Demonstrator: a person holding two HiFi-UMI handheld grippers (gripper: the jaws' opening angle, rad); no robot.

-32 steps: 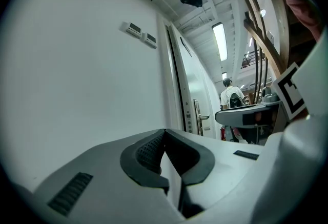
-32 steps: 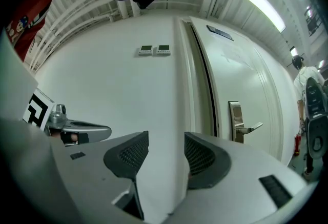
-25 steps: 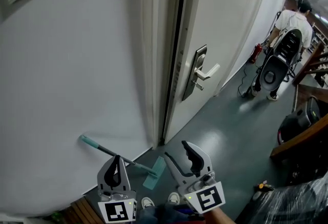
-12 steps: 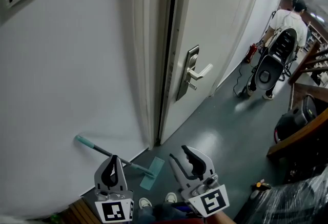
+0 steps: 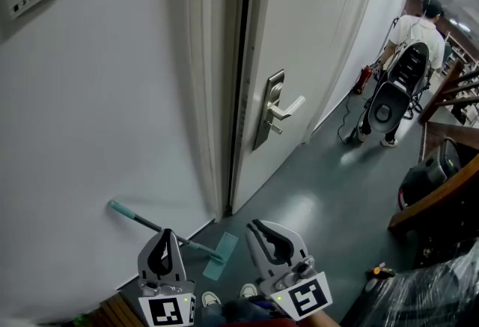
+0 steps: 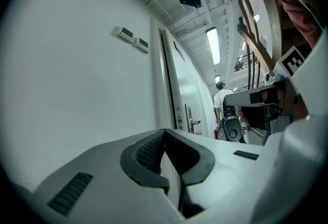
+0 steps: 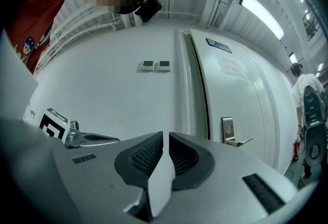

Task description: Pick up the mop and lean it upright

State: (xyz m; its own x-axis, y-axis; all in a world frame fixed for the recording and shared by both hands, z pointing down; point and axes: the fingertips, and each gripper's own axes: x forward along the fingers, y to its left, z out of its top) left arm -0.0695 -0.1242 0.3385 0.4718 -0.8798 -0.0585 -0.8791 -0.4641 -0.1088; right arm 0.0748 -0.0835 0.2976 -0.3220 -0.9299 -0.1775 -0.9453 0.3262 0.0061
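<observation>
The mop leans against the white wall, its teal grip up at the left and its flat teal head on the grey floor by the door frame. Both grippers hang in front of it, touching nothing. My left gripper is shut and empty, tips together. My right gripper has just been closing; only a thin slit is left between its pads and nothing is in it.
A white door with a metal lever handle stands right of the mop. Down the corridor a person walks away beside a black machine. Wooden beams and plastic-wrapped goods crowd the right side.
The right gripper's jaws went from wide open to almost together, with nothing between them. The left gripper and the mop stayed as they were.
</observation>
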